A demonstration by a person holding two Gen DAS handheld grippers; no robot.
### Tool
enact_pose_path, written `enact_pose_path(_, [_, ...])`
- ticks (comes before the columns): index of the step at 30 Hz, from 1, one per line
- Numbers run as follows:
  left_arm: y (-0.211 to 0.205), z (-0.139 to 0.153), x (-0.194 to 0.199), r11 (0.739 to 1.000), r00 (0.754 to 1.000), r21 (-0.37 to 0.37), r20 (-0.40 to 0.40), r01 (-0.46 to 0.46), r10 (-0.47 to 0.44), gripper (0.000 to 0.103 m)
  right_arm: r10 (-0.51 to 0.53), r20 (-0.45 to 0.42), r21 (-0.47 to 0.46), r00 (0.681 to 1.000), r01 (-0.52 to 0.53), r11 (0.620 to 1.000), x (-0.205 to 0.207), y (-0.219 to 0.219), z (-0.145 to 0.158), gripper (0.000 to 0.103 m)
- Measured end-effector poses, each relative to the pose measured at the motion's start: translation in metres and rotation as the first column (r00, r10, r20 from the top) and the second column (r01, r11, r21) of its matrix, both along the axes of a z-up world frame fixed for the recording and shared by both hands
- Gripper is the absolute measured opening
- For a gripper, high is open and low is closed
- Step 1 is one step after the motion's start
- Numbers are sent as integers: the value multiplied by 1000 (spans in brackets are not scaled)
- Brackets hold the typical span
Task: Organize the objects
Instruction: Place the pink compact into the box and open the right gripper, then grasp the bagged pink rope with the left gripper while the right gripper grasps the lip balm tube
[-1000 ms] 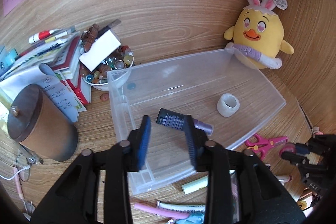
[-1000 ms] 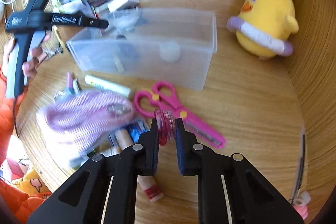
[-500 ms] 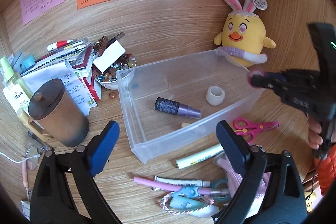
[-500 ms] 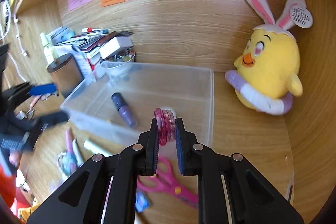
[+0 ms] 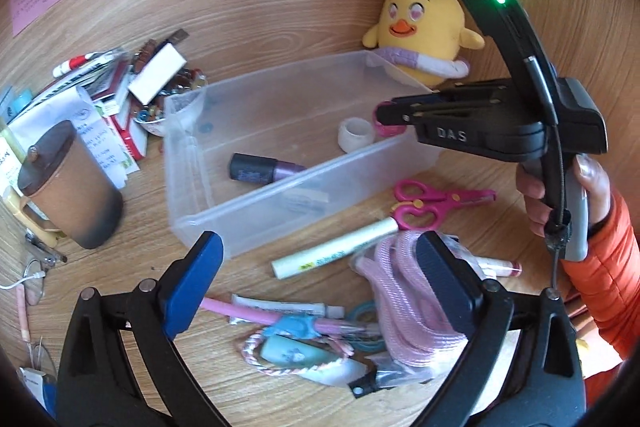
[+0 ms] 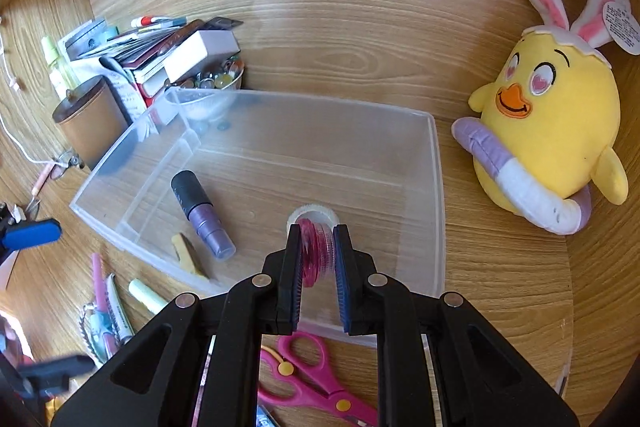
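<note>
A clear plastic bin (image 5: 280, 183) (image 6: 438, 207) lies on the wooden desk. Inside it are a purple bottle with a dark cap (image 5: 266, 167) (image 6: 202, 211) and a white tape roll (image 5: 356, 135) (image 6: 314, 213). My right gripper (image 6: 317, 235) (image 5: 384, 117) is shut on a small pink round roll (image 6: 316, 251) (image 5: 382, 127), hanging over the bin's right end just above the white roll. My left gripper (image 5: 316, 243) hovers in front of the bin; its jaws are opening wide with nothing gripped.
Pink scissors (image 5: 432, 203) (image 6: 316, 379), a white marker (image 5: 336, 253), a pink cord bundle (image 5: 400, 299) and pens lie before the bin. A yellow plush chick (image 5: 420, 27) (image 6: 548, 139) sits right. A brown lidded cup (image 5: 68, 187), books and a bead bowl (image 5: 168, 103) crowd the left.
My left gripper let go of the purple bottle in the bin, opened wide and drew back. My right gripper carried the pink roll from above the scissors to over the bin.
</note>
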State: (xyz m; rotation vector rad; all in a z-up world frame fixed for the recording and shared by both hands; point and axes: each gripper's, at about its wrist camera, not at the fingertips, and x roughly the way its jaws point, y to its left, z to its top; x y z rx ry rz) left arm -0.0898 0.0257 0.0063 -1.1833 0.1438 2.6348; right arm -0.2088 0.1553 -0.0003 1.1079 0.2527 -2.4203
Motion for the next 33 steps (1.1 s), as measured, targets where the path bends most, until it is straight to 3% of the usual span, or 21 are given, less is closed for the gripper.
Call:
enact_pose_path(6, [33, -6, 5, 997, 997, -27, 31, 77, -76, 98, 7, -27, -10, 1000, -7, 1000, 14, 9, 6, 35])
enact_pose_path(16, [64, -25, 8, 988, 986, -72, 108, 135, -127, 98, 6, -69, -60, 998, -10, 998, 68, 55, 13, 37])
enact_pose_path(25, [46, -34, 10, 994, 984, -66, 159, 91, -79, 101, 73, -15, -36, 997, -73, 997, 124, 80, -17, 37])
enact_pose_path(33, [51, -51, 3, 989, 972, -89, 213, 118, -97, 102, 137, 32, -17, 990, -136, 991, 141, 72, -40, 37])
